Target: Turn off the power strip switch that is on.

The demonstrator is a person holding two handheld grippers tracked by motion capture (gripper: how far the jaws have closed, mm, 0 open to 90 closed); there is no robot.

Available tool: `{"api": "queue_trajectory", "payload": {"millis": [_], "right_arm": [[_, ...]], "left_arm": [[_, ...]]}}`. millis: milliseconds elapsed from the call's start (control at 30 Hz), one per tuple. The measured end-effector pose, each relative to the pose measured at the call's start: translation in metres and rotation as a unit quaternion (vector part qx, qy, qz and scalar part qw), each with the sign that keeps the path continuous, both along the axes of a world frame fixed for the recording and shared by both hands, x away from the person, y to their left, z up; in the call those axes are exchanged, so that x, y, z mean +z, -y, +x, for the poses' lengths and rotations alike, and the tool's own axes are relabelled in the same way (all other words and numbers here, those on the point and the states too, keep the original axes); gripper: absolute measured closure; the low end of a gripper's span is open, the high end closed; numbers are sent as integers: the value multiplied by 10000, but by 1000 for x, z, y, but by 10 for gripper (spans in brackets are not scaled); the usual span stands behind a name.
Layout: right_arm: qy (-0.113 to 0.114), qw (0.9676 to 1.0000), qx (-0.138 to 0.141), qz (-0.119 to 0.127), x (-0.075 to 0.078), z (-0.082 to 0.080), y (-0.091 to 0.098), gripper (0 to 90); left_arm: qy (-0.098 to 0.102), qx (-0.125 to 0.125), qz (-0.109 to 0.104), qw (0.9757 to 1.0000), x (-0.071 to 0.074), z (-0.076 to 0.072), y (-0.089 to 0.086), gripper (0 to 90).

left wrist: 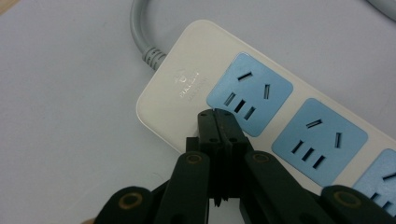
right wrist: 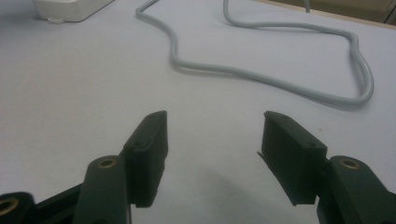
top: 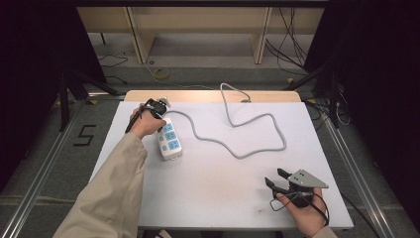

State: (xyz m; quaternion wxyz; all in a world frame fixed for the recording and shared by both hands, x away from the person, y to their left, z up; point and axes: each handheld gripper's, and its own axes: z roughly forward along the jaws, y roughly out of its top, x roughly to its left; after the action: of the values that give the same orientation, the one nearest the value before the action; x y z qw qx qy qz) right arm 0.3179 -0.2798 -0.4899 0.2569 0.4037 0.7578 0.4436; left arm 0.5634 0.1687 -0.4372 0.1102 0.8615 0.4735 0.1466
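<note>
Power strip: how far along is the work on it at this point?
Done: the power strip lies flat on the table, cord trailing loose. In hand: the left tongs, shut, sit at its cord end beside the first socket. Left: the right tongs wait open over bare table; nothing is plugged in.

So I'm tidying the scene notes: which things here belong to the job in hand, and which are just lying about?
In the job:
- power strip
- its grey cable
- left gripper, shut, tips over the strip
- right gripper, open, waiting

Lying about:
- yellow coil on the floor
- wooden shelf behind
</note>
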Motion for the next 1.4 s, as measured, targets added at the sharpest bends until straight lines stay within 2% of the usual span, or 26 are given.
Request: {"api": "queue_trajectory", "payload": {"millis": [367, 933, 1067, 1100, 1400], "right_arm": [[-11, 10000, -13, 12, 0, 0, 0, 419], [-9, 10000, -12, 12, 0, 0, 0, 419], [-22, 10000, -5, 17, 0, 0, 1, 419], [-26, 10000, -2, 14, 0, 0, 0, 419], [-27, 10000, -2, 13, 0, 0, 0, 419]], "left_arm": [[53, -50, 113, 9999, 0, -1, 3, 897], [36, -39, 71, 10000, 0, -1, 1, 897], [133, -34, 58, 9999, 3, -1, 2, 897], [80, -66, 66, 9999, 3, -2, 2, 897], [74, -39, 34, 10000, 4, -2, 1, 897]]}}
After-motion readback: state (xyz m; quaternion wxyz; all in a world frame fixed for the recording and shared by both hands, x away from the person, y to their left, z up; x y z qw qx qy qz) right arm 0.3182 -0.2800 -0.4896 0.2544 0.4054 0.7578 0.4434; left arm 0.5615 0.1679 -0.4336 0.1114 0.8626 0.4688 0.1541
